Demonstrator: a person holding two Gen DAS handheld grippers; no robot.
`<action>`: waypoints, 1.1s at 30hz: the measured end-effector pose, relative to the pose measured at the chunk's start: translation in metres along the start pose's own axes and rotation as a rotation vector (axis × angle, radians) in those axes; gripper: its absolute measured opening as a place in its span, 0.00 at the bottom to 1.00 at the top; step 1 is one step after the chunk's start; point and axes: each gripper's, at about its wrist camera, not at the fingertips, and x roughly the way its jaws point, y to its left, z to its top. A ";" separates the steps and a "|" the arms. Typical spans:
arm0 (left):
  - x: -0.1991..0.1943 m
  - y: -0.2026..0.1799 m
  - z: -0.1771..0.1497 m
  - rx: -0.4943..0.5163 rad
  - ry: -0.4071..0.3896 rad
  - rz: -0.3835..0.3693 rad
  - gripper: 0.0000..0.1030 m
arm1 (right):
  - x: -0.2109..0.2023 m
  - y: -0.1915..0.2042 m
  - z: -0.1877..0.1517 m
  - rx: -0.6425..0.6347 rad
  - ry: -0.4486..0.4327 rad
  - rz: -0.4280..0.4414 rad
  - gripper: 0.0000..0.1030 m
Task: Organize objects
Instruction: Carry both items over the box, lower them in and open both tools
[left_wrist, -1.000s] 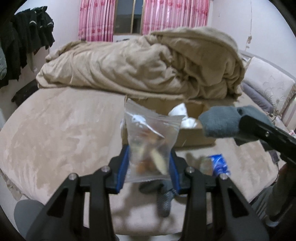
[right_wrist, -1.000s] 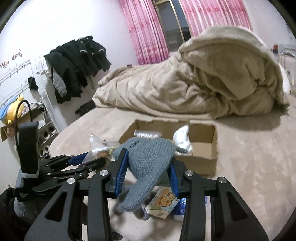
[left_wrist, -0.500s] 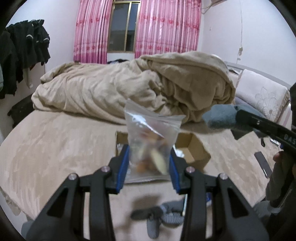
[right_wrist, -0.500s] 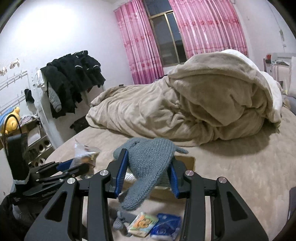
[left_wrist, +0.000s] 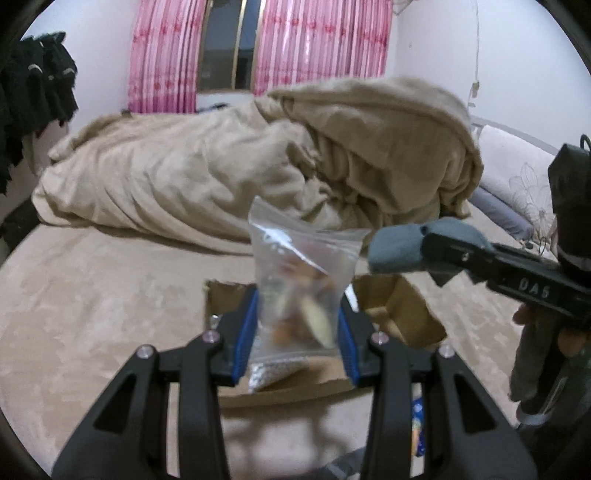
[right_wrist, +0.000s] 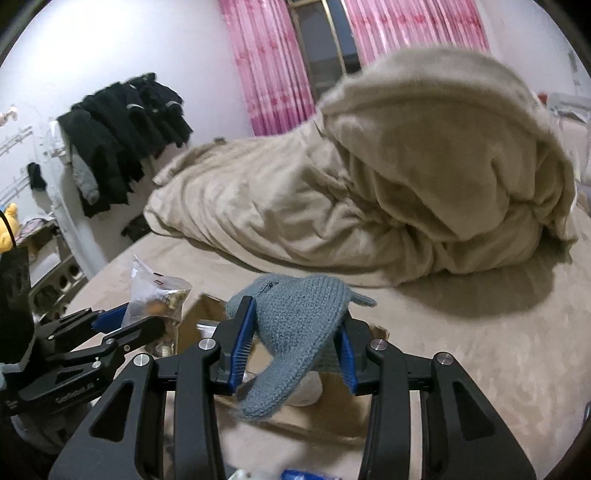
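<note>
My left gripper (left_wrist: 297, 332) is shut on a clear zip bag of snacks (left_wrist: 299, 288) and holds it above the open cardboard box (left_wrist: 402, 314) on the bed. My right gripper (right_wrist: 295, 347) is shut on a grey knitted sock (right_wrist: 295, 332), also above the box (right_wrist: 332, 410). In the left wrist view the right gripper with the sock (left_wrist: 399, 251) is at the right. In the right wrist view the left gripper with the bag (right_wrist: 157, 299) is at the left. Something white (right_wrist: 308, 387) lies in the box.
A heaped beige blanket (left_wrist: 277, 166) covers the far half of the bed (left_wrist: 92, 302). Small blue packets (left_wrist: 417, 432) lie on the bed in front of the box. Dark clothes (right_wrist: 122, 129) hang on the left wall. Pink curtains (left_wrist: 295, 44) frame a window behind.
Both grippers have moved forward over the box, which now lies directly beneath them. Both grips are unchanged.
</note>
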 end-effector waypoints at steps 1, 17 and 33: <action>0.010 0.000 -0.001 -0.001 0.014 -0.005 0.40 | 0.008 -0.003 -0.004 0.005 0.015 -0.011 0.42; 0.110 -0.016 -0.032 -0.016 0.219 -0.019 0.41 | 0.070 -0.037 -0.050 0.032 0.152 -0.095 0.47; 0.080 -0.014 -0.023 -0.020 0.196 0.034 0.65 | 0.058 -0.023 -0.054 0.022 0.124 -0.084 0.81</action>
